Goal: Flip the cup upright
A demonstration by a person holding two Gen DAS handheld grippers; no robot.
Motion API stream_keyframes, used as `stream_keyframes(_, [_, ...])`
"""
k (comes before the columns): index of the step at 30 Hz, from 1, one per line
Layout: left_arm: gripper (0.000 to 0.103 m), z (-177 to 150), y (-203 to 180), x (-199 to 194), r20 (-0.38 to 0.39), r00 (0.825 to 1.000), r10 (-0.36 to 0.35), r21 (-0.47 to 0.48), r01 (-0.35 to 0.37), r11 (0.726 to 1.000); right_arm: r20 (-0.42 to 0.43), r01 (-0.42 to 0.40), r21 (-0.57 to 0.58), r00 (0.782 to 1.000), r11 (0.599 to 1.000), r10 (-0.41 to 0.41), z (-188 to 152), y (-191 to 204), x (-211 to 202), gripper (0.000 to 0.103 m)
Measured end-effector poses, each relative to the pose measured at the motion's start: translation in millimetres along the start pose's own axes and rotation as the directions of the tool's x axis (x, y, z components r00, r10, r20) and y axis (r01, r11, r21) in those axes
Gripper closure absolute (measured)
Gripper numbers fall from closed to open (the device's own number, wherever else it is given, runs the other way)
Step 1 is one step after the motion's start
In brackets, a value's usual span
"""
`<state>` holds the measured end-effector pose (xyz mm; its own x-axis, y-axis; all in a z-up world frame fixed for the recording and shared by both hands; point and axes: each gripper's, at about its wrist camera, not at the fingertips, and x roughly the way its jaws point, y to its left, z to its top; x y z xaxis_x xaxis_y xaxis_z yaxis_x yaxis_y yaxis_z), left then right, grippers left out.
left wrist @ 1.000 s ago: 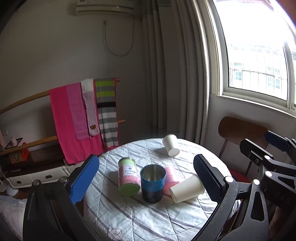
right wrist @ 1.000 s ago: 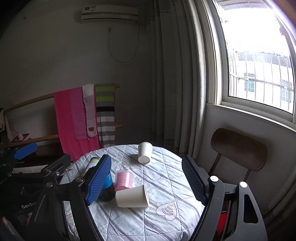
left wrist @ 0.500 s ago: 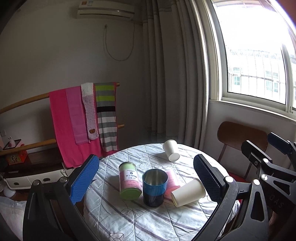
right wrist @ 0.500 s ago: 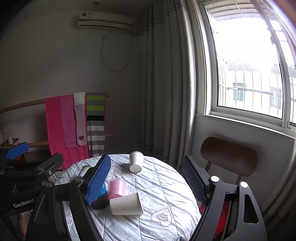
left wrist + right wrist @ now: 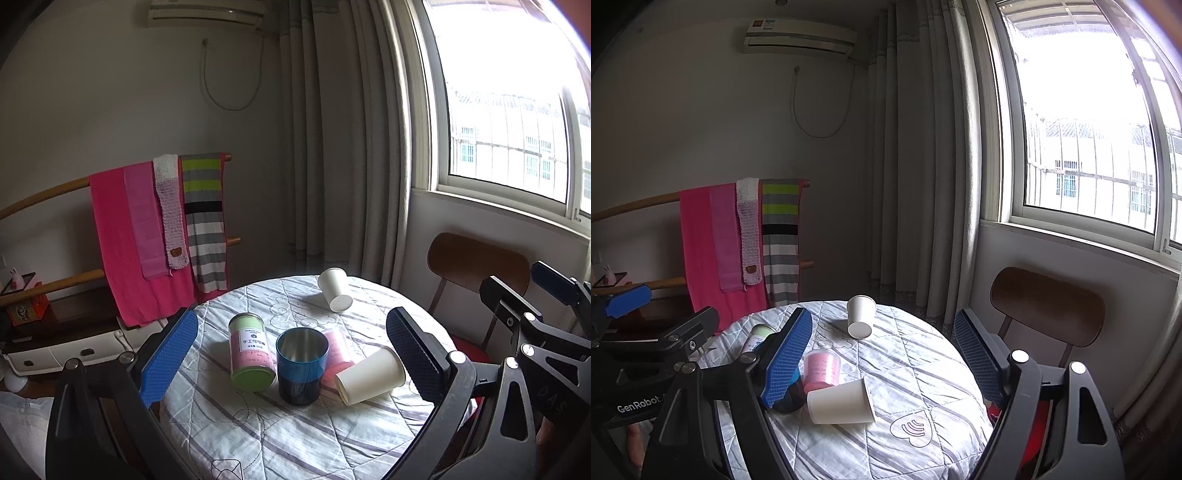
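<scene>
Right wrist view: the nearer white paper cup [image 5: 841, 403] lies on its side, lower centre, on the tabletop [image 5: 923, 369]. Both my jaws gape, released. Light, crushable, I judge; I'd pinch mid-wall gently.

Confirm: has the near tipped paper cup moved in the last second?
No. The paper cup still lies tipped beside the pink cup, same offset from the blue tumbler.
</scene>
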<state>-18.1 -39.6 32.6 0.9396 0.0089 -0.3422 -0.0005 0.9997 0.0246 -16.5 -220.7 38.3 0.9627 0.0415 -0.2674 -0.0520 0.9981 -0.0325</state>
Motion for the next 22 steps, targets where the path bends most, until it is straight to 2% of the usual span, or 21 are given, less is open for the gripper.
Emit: stream_keyframes(22, [0.000,-4.2,-2.8,7.6,0.002,1.000,0.020,0.004,-0.020,1.000,-0.019,0.009,-0.006,1.000,1.000,-0.009,-3.6,2.1,7.0,0.022])
